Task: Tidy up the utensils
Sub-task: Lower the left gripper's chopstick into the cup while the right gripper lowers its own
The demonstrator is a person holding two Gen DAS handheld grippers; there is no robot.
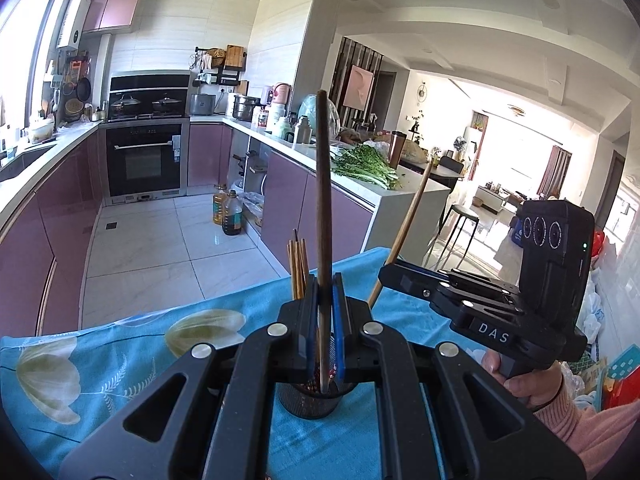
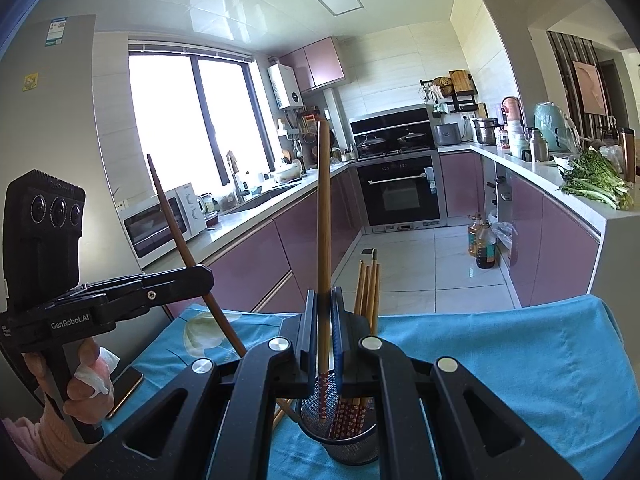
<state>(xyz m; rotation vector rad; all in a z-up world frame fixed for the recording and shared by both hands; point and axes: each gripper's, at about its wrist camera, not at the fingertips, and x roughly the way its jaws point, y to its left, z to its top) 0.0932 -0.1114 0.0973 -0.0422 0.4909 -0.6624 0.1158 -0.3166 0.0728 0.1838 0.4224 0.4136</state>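
Note:
A black mesh utensil cup (image 2: 340, 432) stands on the blue cloth; it also shows in the left wrist view (image 1: 310, 400). Several light chopsticks (image 2: 368, 292) stand in it. My left gripper (image 1: 325, 292) is shut on a dark brown chopstick (image 1: 323, 200), held upright with its lower end in the cup. My right gripper (image 2: 324, 304) is shut on a light brown chopstick (image 2: 324, 220), upright, its red patterned end in the cup. The left gripper (image 2: 200, 276) shows at the left of the right wrist view, the right gripper (image 1: 386, 276) at the right of the left wrist view.
A blue flowered cloth (image 1: 120, 360) covers the table. A phone (image 2: 126, 390) lies on it near my left hand. Beyond the table are purple cabinets, an oven (image 1: 144, 156), oil bottles (image 1: 228, 212) on the floor and greens (image 1: 364, 164) on the counter.

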